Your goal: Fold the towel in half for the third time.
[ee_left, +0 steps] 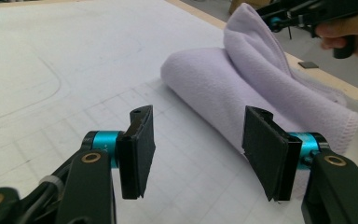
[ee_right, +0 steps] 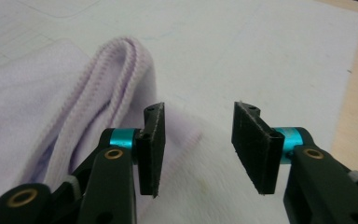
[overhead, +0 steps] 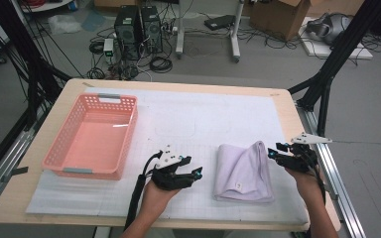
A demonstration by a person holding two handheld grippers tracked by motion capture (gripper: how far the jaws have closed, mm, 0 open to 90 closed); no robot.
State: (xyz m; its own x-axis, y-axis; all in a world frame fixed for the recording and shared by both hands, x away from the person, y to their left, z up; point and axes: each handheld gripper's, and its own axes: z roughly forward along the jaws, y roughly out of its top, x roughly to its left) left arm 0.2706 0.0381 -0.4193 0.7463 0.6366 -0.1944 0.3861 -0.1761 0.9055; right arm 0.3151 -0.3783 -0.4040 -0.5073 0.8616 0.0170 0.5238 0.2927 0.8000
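Two grippers flank a lilac towel (overhead: 244, 172) on the near half of the table (overhead: 10, 198), and the folding looks well along. Nearest the person, the left gripper (overhead: 194, 173) sits on the white gridded mat (overhead: 188, 129) just to the towel's left, its jaws spread with nothing between them; its own view looks across bare mat at the towel's rolled near edge (ee_left: 214, 88). The right gripper (overhead: 276, 151) hovers at the towel's far right corner, where a flap of cloth stands up in a peak (overhead: 258, 147). Its jaws stand apart too, and in the right gripper view the doubled hem (ee_right: 121, 74) lies beside the left pad rather than pinched in it, so the cloth seems let go.

By these pictures the towel is already folded into a compact, layered bundle, label side up. What looks left is to flatten that raised flap and, probably, to carry the bundle across to the pink basket (overhead: 92, 136), which stands empty well apart on the far left of the mat.
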